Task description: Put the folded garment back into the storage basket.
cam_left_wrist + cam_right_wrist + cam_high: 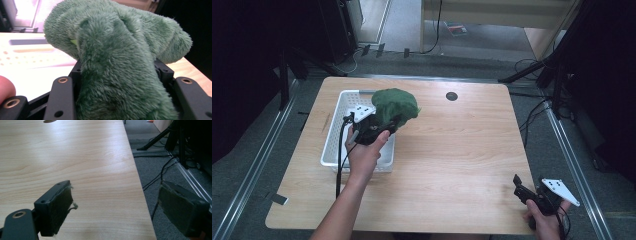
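High view: the left gripper pinches a fuzzy green plush toy over the white perforated plastic basket, its long axis running away from the forearm, bulbous end farthest. Right gripper rests spread at the wooden table edge.

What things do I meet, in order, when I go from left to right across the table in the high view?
White basket → left gripper, shut on the green plush toy → dark round hole in the table top → right gripper, jaws open, at the table's near right corner.
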### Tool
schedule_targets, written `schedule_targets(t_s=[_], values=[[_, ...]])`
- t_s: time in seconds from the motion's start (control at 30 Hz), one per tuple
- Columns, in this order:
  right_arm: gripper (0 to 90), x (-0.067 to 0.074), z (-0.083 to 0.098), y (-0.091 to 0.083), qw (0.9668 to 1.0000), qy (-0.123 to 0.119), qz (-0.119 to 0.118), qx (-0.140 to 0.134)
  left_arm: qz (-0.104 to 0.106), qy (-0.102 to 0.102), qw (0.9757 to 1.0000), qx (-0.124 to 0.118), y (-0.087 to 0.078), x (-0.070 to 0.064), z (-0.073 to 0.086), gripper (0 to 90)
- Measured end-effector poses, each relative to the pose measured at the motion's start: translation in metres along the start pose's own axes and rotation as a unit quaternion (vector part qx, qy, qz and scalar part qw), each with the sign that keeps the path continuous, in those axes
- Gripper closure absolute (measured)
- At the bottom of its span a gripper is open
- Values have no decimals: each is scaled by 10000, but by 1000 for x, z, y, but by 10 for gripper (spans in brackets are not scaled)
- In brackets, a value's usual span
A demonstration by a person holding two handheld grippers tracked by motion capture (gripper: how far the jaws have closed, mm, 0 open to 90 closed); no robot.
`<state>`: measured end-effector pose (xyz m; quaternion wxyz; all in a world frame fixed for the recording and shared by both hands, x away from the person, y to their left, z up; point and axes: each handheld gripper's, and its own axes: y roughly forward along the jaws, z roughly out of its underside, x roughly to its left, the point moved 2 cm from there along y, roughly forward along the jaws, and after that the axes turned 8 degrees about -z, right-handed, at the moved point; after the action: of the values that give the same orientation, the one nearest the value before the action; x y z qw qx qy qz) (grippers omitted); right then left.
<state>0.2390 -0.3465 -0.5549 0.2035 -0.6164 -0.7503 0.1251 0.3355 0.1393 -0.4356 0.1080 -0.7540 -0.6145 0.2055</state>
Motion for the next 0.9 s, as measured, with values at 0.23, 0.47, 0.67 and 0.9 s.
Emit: schedule_targets(t_s=[0.23,0.47,0.67,0.9], values=[[131,0,0,0,10000,15,-12,2,-265,-205,9994,-37,5,28,2,451],[131,0,0,0,10000,21,-8,3,-497,-255,9984,25,18,50,7,451],[131,0,0,0,10000,31,-16,-2,-653,-338,9972,123,29,67,11,450],[131,0,0,0,10000,29,-16,0,-1159,-478,9913,404,44,83,15,447]])
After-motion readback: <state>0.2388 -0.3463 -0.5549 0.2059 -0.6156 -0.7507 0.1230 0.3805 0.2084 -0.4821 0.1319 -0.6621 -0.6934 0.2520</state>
